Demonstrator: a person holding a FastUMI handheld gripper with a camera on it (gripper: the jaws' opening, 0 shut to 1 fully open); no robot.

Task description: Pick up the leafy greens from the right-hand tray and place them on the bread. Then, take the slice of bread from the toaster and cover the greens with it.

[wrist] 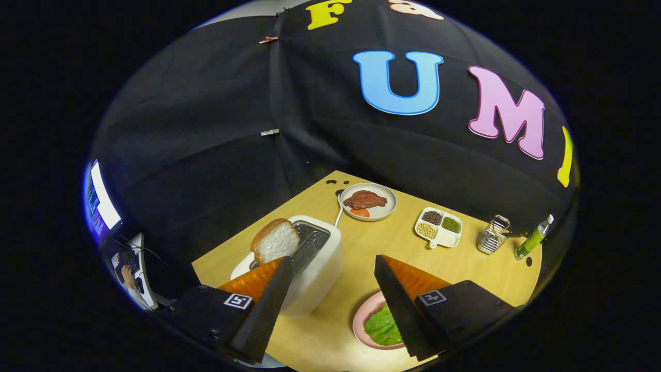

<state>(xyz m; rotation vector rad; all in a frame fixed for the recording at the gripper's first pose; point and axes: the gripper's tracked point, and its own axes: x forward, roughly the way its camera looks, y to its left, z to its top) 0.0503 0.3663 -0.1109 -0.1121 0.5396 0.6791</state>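
Light wooden table. White toaster at nine o'clock, grey plate of meat at twelve, white divided bean tray at one, wire basket and green bottle at three, pink plate at six.

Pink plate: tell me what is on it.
The pink plate holds leafy greens, lying by the right finger of the open gripper. That finger covers part of the plate, so I cannot tell whether bread lies under the greens.
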